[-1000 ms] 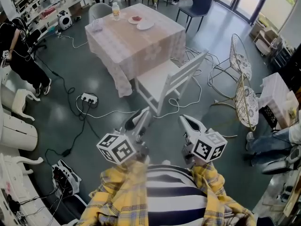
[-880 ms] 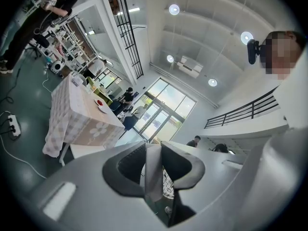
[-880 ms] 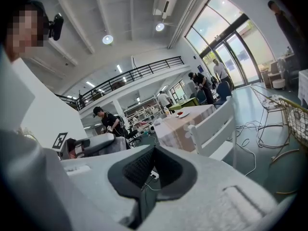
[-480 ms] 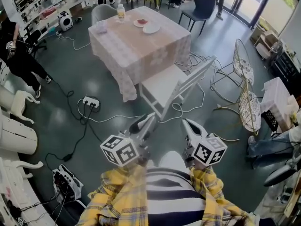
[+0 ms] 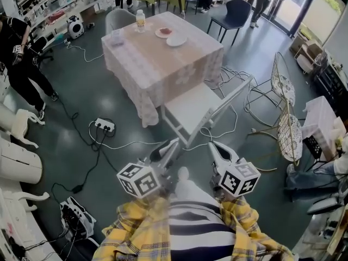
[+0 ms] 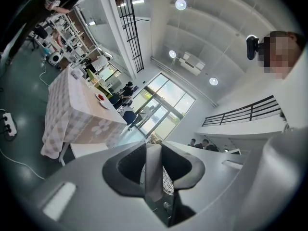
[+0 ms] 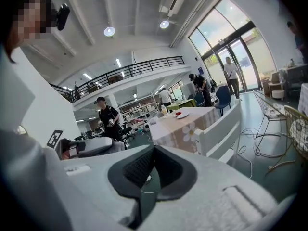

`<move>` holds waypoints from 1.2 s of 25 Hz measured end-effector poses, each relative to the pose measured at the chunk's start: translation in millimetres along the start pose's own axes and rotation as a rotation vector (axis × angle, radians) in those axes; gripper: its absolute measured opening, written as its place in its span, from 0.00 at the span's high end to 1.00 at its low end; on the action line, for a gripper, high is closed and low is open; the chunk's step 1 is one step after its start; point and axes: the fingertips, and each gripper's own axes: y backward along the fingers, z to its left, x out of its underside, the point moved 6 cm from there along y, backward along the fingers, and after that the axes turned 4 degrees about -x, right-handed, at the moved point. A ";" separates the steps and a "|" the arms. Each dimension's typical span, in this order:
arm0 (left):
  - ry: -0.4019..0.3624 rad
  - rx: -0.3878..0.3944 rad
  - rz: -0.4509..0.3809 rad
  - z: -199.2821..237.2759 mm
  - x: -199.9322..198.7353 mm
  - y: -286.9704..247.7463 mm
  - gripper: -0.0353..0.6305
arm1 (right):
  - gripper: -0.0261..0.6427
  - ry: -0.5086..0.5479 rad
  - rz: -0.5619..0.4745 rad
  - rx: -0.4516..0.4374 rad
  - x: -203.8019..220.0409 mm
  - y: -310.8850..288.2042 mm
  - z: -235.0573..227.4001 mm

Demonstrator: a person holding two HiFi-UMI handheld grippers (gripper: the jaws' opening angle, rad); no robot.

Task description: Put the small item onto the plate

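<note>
I've walked nearer: the bench (image 5: pixel 157 64) and white chair (image 5: pixel 190 109) sit closer below me than a second ago. My left tool (image 5: pixel 166 148) and right tool (image 5: pixel 216 150) hang part open, gripping nothing, well short of the bench. The small red item (image 5: pixel 164 31) lies in a dish (image 5: pixel 159 34) near the bench's far edge, just beside the empty plate (image 5: pixel 176 40). I judge more approach is needed.

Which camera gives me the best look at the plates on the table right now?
Head view: it looks down onto both plates near the table's far edge, so their faces show. Both gripper views catch them only small, distant and nearly edge-on.
</note>
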 end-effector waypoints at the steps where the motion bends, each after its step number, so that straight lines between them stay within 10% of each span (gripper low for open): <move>1: -0.002 -0.003 -0.001 3.3 -3.3 -6.2 0.81 | 0.97 0.012 -0.001 0.011 -4.6 -5.0 -5.3; 30: -0.048 -0.071 -0.031 67.1 -87.9 -163.9 0.81 | 0.97 0.127 0.006 -0.051 -133.1 -143.3 -113.1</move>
